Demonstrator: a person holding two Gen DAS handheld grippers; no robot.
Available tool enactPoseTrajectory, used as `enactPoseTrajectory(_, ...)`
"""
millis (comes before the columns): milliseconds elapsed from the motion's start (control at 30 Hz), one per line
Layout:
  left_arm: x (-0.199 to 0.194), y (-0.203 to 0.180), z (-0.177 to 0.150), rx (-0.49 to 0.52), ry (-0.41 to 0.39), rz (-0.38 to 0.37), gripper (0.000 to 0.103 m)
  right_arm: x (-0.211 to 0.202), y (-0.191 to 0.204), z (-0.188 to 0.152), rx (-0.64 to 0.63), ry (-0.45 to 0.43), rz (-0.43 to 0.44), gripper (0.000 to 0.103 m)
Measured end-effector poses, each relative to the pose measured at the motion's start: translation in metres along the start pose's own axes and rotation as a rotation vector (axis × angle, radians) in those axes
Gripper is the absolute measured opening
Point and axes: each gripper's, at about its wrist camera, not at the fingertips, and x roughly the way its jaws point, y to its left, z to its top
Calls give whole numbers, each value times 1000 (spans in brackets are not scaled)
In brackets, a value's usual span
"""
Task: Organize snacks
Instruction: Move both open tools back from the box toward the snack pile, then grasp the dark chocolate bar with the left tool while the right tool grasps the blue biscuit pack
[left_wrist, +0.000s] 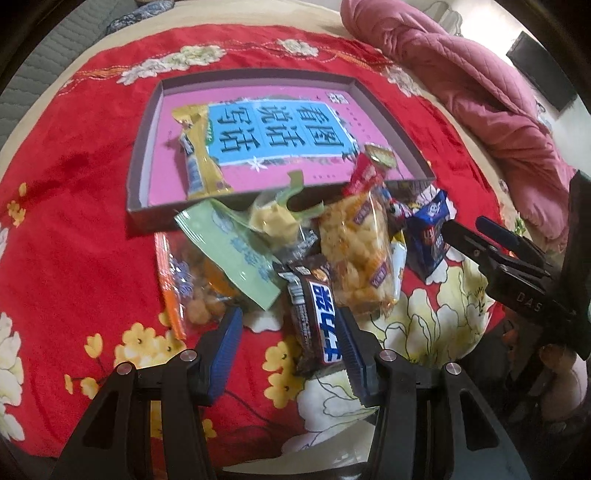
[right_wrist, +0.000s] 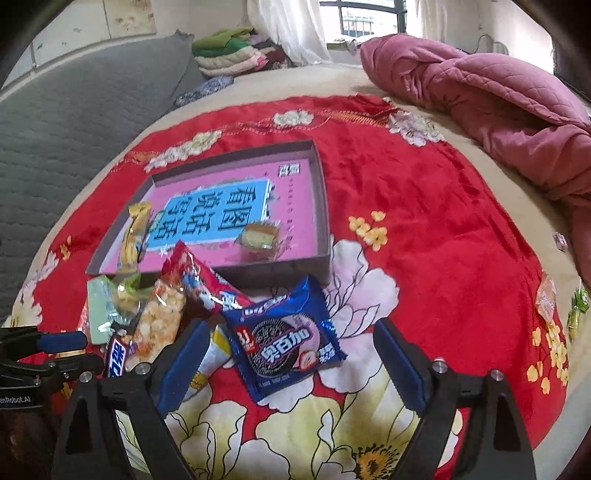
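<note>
Red flowered cloth (right_wrist: 424, 206): lying spread over the bed, serving as the sorting ground for everything below.

Box lid (right_wrist: 323, 206): sitting open side up at 12 o'clock of the heap, apparently acting as the collecting tray, its shallow walls keeping packets from sliding off.

Snack heap (left_wrist: 280, 251): lying loose against the tray's near wall, packets overlapping; judged to be waiting its turn.

Puffed-snack bag (left_wrist: 354, 254): leaning in the middle of the heap, propped by its neighbours.

Blue cookie packet (right_wrist: 288, 347): lying flat on the cloth, apart from the heap at its 3 o'clock side.

Yellow bar (left_wrist: 201, 155): lying inside the tray along its 9 o'clock wall, already sorted.

Small cake (right_wrist: 258, 238): resting in the tray toward 5 o'clock, likewise sorted.

Chocolate bar (left_wrist: 317, 325): lying at 6 o'clock of the heap.

Left gripper (left_wrist: 291, 347): standing half spread, straddling the chocolate bar; one pad is close against the wrapper, the other apart, so no grip is being made yet.

Right gripper (right_wrist: 291, 358): standing wide, jaws clear on both sides of the blue cookie packet, holding nothing.
</note>
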Motion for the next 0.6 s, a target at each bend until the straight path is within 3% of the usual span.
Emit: enactPoseTrajectory(600, 16, -12, -6, 16, 45, -1, 53, 20, 10, -7, -77, 72, -41, 90)
